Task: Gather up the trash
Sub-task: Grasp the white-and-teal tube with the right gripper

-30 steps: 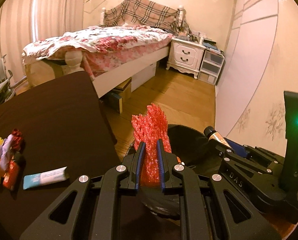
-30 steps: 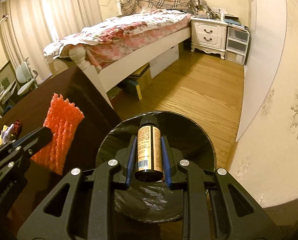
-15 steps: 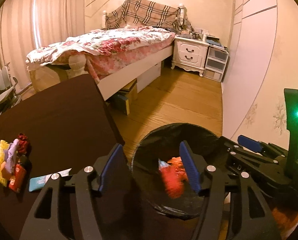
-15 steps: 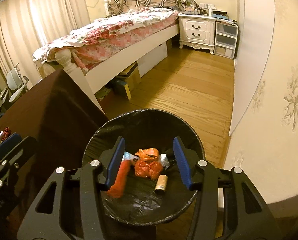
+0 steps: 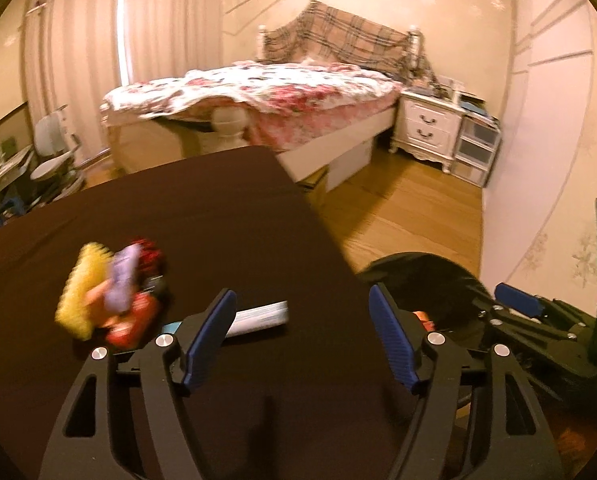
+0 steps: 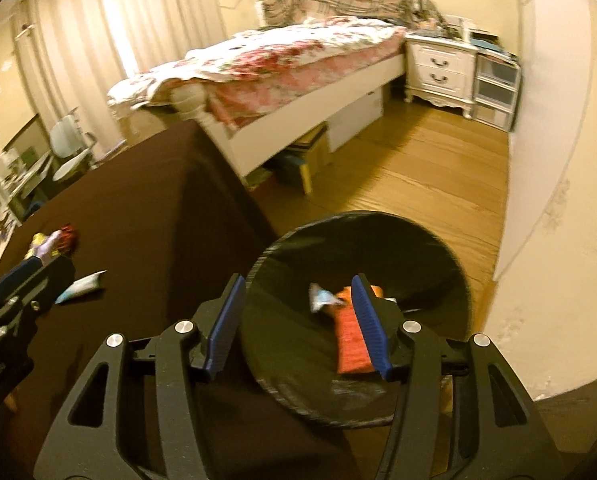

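My left gripper (image 5: 302, 320) hangs over the dark brown table (image 5: 202, 216), its jaws opening with nothing between them. Just beyond its left finger lies a white and blue tube (image 5: 258, 318), and left of that a blurred heap of yellow, purple and red trash (image 5: 110, 292). My right gripper (image 6: 296, 314) is above the black-lined bin (image 6: 450, 264), jaws opening and empty. In the bin lie the red foam net (image 6: 350, 340) and a small white wrapper (image 6: 320, 298). The tube (image 6: 84, 284) and the heap (image 6: 54, 242) also show in the right wrist view, near the left gripper's fingers (image 6: 16, 276).
The bin (image 5: 418, 272) stands on the wooden floor off the table's right edge, close to the wall. A bed (image 5: 266, 96) with a floral cover and a white nightstand (image 5: 430, 132) lie beyond. Chairs (image 5: 54, 152) stand at far left.
Both grippers opened: the red foam net and the brown bottle dropped into the bin. The left gripper then swung left from the bin to over the table; the right also shifted left.
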Motion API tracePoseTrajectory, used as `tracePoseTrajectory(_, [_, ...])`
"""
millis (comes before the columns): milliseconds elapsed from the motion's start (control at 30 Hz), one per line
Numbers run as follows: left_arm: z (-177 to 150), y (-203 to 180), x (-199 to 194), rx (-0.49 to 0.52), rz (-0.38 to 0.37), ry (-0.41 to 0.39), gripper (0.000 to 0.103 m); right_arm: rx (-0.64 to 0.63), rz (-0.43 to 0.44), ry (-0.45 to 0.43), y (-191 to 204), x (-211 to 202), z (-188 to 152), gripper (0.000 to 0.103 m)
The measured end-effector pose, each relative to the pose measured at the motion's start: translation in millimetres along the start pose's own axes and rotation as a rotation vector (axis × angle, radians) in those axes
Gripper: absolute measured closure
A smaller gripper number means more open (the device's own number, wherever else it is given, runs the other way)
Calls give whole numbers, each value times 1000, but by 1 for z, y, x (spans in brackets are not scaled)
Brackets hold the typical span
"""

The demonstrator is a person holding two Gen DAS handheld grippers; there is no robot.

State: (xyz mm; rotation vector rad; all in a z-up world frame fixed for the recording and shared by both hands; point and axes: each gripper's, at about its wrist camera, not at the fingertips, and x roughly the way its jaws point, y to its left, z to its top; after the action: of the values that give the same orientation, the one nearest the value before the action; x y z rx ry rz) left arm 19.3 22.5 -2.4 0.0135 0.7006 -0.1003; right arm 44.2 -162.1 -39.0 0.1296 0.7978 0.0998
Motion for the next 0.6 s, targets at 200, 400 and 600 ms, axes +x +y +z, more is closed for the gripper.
tracePoseTrajectory(200, [-13,52,-16,-89,83,9,32,-78,72,12,43,-6,-2,45])
tracePoseTrajectory(400, [-32,100,-28,-150,179,21,32,-178,102,58,81,3,-13,45])
tracePoseTrajectory(600, [-46,135,-33,-214,236,45,32,-284,80,103,113,19,-19,42])
